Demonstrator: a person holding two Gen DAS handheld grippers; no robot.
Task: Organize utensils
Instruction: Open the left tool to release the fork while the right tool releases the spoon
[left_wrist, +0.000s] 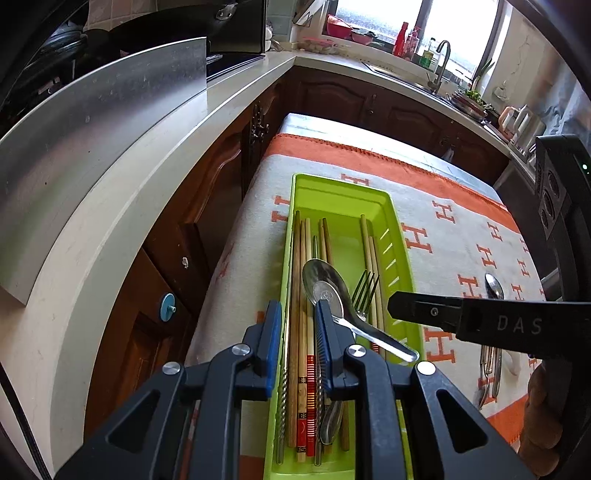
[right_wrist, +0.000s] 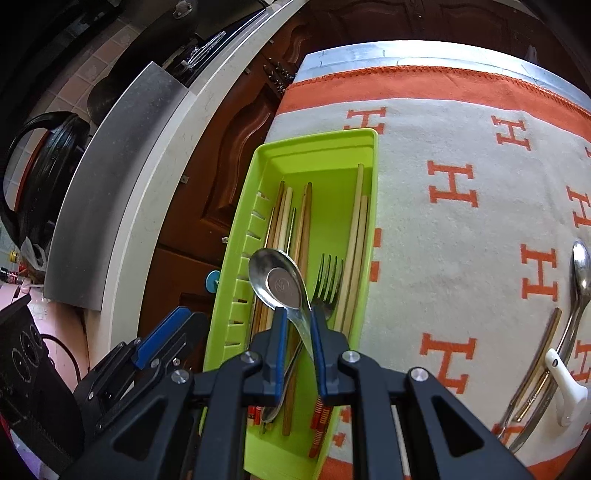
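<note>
Green tray (left_wrist: 391, 206): chopsticks (left_wrist: 295, 295), fork (left_wrist: 365, 291), spoon (left_wrist: 325, 288) propped across, handle on rim.
Left tongs (left_wrist: 297, 325): slightly spread, empty, over chopsticks.
Right tongs (right_wrist: 297, 325): slightly spread, straddling the spoon's neck.
Desk, right: loose cutlery (right_wrist: 561, 332) still unsorted; task partly done.

The near end of the green tray (right_wrist: 364, 221) is hidden under the right gripper (right_wrist: 297, 321). The spoon (right_wrist: 277, 282) handle vanishes between its fingers. Loose cutlery (right_wrist: 554, 350) on the cloth is cut by the picture's edge; the white piece (right_wrist: 563, 387) can't be identified.
</note>
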